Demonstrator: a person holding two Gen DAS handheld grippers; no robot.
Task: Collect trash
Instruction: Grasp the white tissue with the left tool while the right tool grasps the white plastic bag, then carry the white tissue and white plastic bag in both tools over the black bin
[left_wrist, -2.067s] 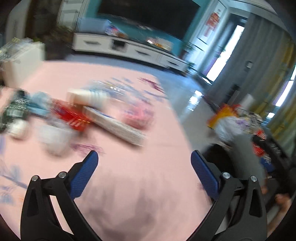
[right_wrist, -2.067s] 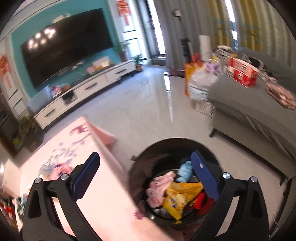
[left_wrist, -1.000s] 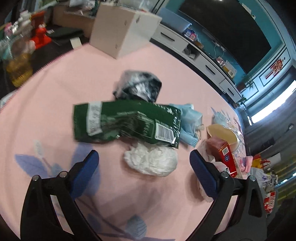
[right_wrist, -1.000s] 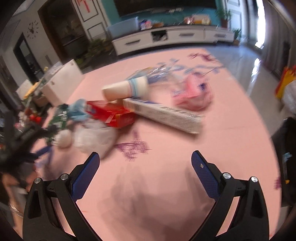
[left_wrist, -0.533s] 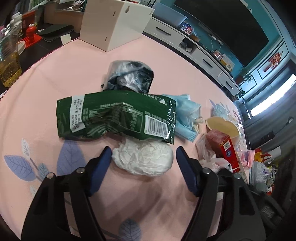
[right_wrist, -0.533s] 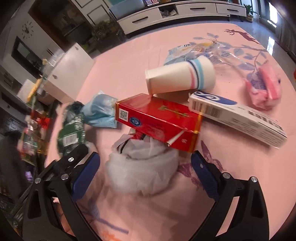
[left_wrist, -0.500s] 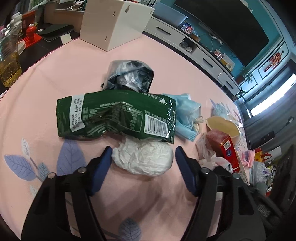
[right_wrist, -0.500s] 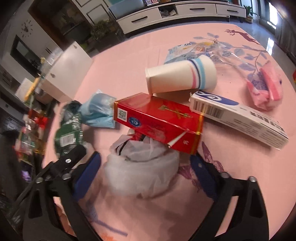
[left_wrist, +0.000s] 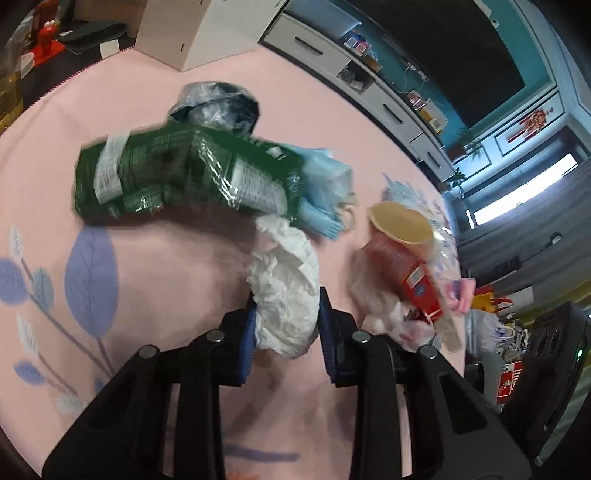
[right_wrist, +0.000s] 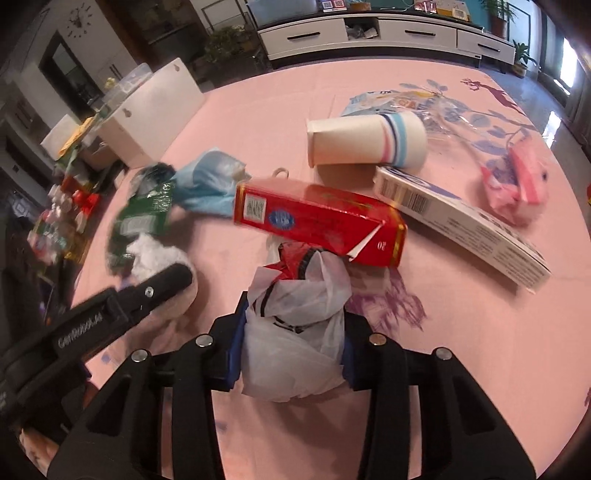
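Note:
Trash lies scattered on a pink tablecloth (left_wrist: 155, 280). My left gripper (left_wrist: 286, 332) is closing its jaws on a crumpled white tissue wad (left_wrist: 284, 291), and both blue pads press its sides. My right gripper (right_wrist: 291, 347) is closing on a white plastic bag (right_wrist: 295, 332) with red print, squeezed between its pads. Beyond it lie a red carton (right_wrist: 317, 221), a paper cup (right_wrist: 365, 142), a long white box (right_wrist: 458, 218) and a pink wrapper (right_wrist: 517, 184). The left gripper's arm (right_wrist: 96, 317) shows at the left of the right wrist view.
A green foil packet (left_wrist: 181, 173), a dark crumpled bag (left_wrist: 218, 103) and a blue mask (left_wrist: 325, 192) lie beyond the tissue. A white box (left_wrist: 199, 29) stands at the table's far edge. A cluttered side surface (right_wrist: 62, 192) borders the table.
Both grippers moved in over the trash and their jaws narrowed from wide apart. The left one took hold of the tissue wad, the right one the white plastic bag.

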